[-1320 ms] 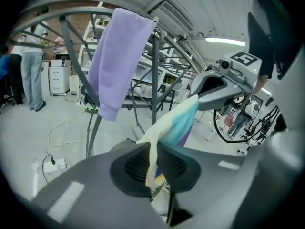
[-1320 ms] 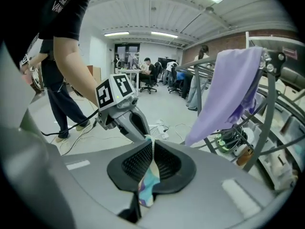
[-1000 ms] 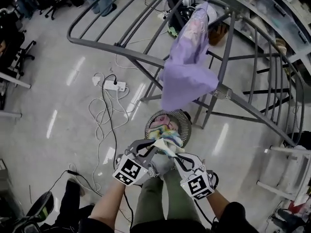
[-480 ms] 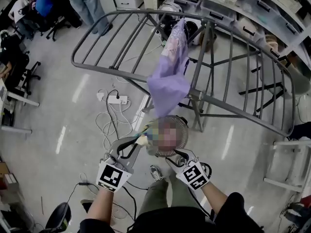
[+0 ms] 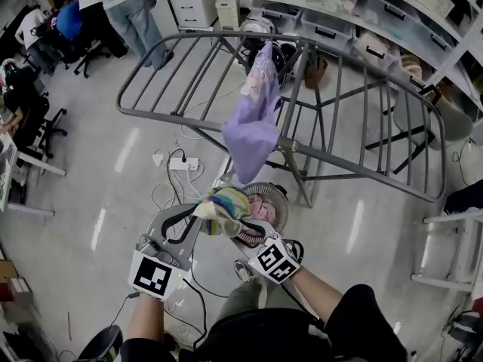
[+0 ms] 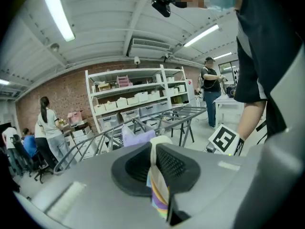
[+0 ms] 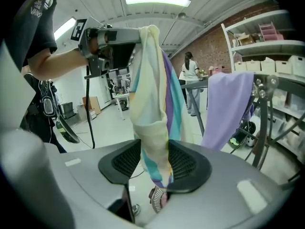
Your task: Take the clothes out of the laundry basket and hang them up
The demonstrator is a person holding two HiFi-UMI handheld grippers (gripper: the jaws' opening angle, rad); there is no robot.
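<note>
A pastel striped garment (image 5: pixel 225 206) hangs over the round grey laundry basket (image 5: pixel 281 202). My left gripper (image 5: pixel 202 213) is shut on its top edge, and the fabric (image 6: pixel 159 194) is pinched between the pads (image 6: pixel 176 163). My right gripper (image 5: pixel 245 232) is just below it. Its jaws have just been opening and stand apart, with the garment (image 7: pixel 150 89) hanging loosely between them (image 7: pixel 155 163). A purple cloth (image 5: pixel 253 119) is draped over the grey drying rack (image 5: pixel 355 164) behind the basket.
A power strip (image 5: pixel 183 163) with tangled cables lies on the floor left of the basket. People (image 5: pixel 132 10) and office chairs are at the far left. Shelves with bins (image 5: pixel 362 21) line the back. A white stand (image 5: pixel 453 255) is at the right.
The left gripper has risen and lifted the striped garment out of the basket. The right gripper let go of it, opened its jaws and rose a little.
</note>
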